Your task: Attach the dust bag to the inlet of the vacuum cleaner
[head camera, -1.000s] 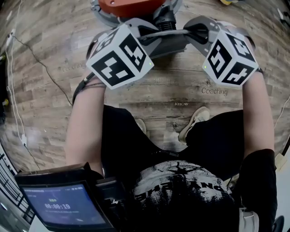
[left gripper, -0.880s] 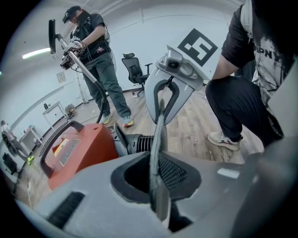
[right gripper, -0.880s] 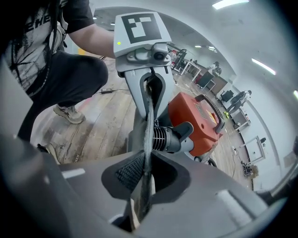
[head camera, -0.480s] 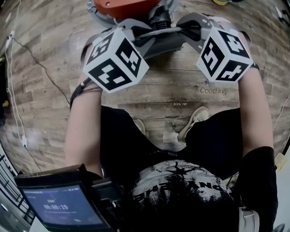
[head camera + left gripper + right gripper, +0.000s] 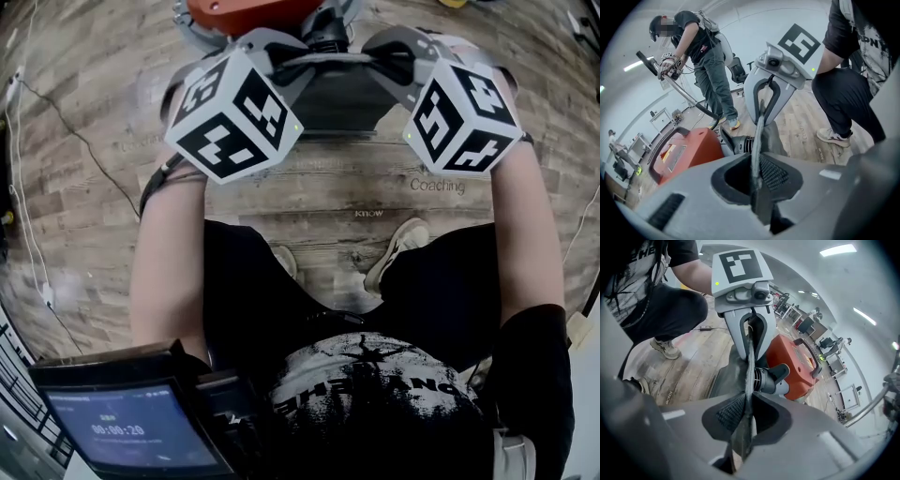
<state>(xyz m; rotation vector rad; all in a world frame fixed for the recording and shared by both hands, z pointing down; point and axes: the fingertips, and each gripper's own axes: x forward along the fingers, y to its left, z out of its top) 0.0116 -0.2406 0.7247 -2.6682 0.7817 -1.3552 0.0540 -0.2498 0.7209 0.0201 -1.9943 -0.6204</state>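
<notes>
A dark grey dust bag [image 5: 339,97] hangs stretched between my two grippers, just below the orange vacuum cleaner [image 5: 246,11] and its black ribbed inlet [image 5: 330,39]. My left gripper [image 5: 302,66] pinches the bag's thin left edge [image 5: 757,140]; its jaws have just been opening a little, and the edge is still pressed between them. The right gripper [image 5: 386,64] is shut on the opposite edge [image 5: 749,385]. In the left gripper view the inlet [image 5: 740,144] lies just beyond the bag, beside the orange body [image 5: 684,152]. In the right gripper view the inlet [image 5: 771,376] points at the bag.
My shoes [image 5: 398,253] stand on the wooden floor behind the bag. A thin cable [image 5: 84,141] runs across the floor at left. A screen device [image 5: 122,427] sits low at the left. Another person [image 5: 701,51] with a vacuum wand stands beyond the vacuum.
Both grippers and the bag sit slightly higher in the head view, nearer the vacuum. More of the bag's dark panel shows between them.
</notes>
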